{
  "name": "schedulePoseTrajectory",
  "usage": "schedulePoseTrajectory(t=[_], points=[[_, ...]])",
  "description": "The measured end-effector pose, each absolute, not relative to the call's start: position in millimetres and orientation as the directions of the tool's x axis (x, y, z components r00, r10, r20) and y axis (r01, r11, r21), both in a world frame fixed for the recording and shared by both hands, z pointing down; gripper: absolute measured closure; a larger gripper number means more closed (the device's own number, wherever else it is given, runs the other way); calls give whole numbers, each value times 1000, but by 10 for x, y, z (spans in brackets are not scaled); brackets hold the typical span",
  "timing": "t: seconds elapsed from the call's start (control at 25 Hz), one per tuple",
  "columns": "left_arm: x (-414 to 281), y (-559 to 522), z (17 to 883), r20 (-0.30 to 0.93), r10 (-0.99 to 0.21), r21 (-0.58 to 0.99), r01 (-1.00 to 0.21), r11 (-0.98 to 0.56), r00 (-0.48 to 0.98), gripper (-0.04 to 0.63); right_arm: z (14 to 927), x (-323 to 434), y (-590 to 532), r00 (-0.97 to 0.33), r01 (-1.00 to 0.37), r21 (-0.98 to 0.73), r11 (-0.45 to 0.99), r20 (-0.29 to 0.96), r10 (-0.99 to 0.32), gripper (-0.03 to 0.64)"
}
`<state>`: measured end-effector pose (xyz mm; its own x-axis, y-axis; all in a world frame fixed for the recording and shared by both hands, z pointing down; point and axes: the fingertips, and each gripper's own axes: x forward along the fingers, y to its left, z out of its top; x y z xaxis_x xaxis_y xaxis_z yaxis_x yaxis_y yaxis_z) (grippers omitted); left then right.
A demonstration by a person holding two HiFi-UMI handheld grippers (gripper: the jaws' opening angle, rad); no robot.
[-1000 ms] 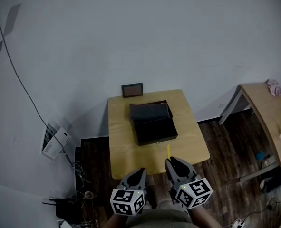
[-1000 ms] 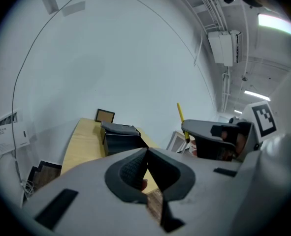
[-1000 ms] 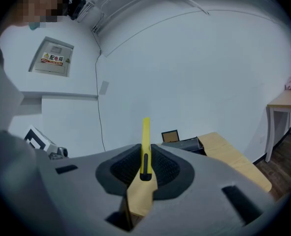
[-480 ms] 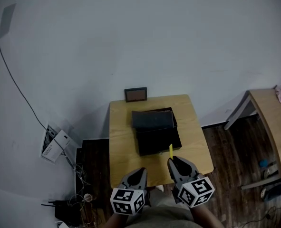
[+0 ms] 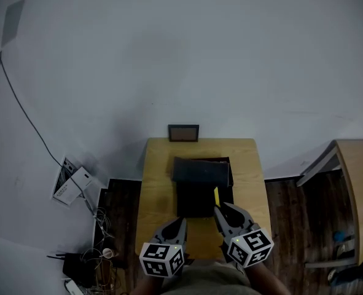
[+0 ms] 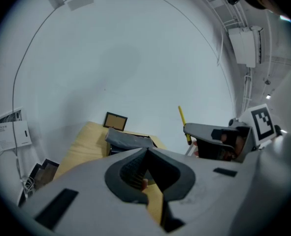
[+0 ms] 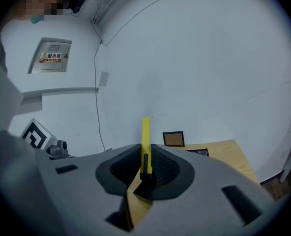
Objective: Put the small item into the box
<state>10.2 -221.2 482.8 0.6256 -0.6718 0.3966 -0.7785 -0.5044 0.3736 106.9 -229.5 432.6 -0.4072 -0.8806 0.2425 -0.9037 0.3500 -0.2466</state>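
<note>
While the small item (image 7: 145, 140) is pinched tight in the half-closed jaws of the right gripper (image 5: 222, 209), carrying seems under way. The box (image 5: 193, 204) is seen just ahead, so the item must be brought over it and let go.

The box (image 5: 196, 200) sits mid-table (image 5: 158, 189), a frame (image 5: 183, 133) behind it.

The only print that can be read is in the right gripper view, on the pale rectangular wall panel (image 7: 51, 55), whose label shows a small yellow warning triangle above red characters that seem to read 配电箱; the print on the white leaflet (image 5: 66, 186) leaning by the wall is too small to read.
</note>
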Motion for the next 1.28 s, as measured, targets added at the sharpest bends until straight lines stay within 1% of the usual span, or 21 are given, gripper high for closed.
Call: schedulePoseTrajectory(t=[0.4,0.72,1.04,1.28], points=[[218,-2504,5070,437,-711,380,-830,-409,551,592,4838,1131,-2718,-500,-865,-244,438,350,-793,563],[258,-2619,5247,474,-722,388,-856,-342,504,592,5389,1106,-2967,-552,-830,-233,506,471,-688,563],[275,-2694,5338,495,-718,383,-864,-326,490,592,5948,1122,-3083,-542,-815,-204,543,601,-587,563],[287,-2723,5373,503,-712,384,-864,-325,491,592,6343,1100,-3090,-518,-794,-182,581,703,-488,563]])
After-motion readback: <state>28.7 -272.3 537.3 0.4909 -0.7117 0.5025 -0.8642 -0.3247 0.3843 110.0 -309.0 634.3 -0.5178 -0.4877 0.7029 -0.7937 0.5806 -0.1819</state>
